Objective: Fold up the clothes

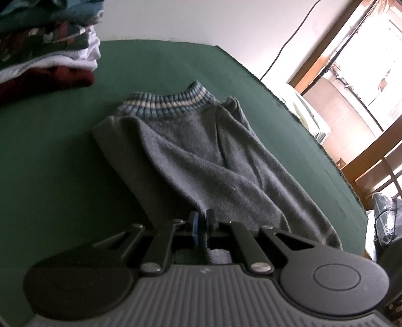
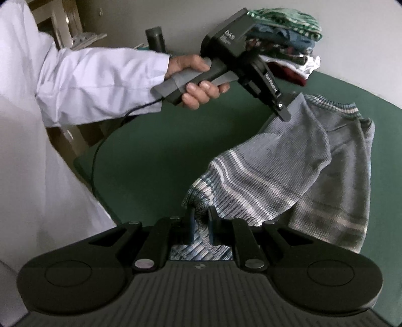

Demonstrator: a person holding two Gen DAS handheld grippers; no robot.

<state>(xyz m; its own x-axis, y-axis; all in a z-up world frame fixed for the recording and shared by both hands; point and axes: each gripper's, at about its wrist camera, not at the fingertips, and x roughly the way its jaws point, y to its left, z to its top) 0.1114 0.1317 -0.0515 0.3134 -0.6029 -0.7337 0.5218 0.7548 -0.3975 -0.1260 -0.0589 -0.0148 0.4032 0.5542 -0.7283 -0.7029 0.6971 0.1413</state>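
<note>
Right wrist: both grippers pinching sweater (image 2: pixel 314 151)

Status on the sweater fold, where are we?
Done: a stack of folded clothes sits at the far side of the green table. In hand: both tools, left and right, are shut on the grey sweater's lifted hem. Left: bring hem to collar, then stack.

Green table cover (image 1: pixel 50 156) spans both views. White wall (image 1: pixel 188 20) behind it, black cable (image 1: pixel 289 42) running down the wall. Wooden window frame (image 1: pixel 324 47) at right, bright outside. Wooden chair (image 1: pixel 371 173) past the table's right edge, plastic-wrapped bundle (image 1: pixel 384 216) beside it. Right view: grey cylinder (image 2: pixel 154 37) upright behind the sleeve, wooden furniture (image 2: pixel 65 22) top left.
</note>
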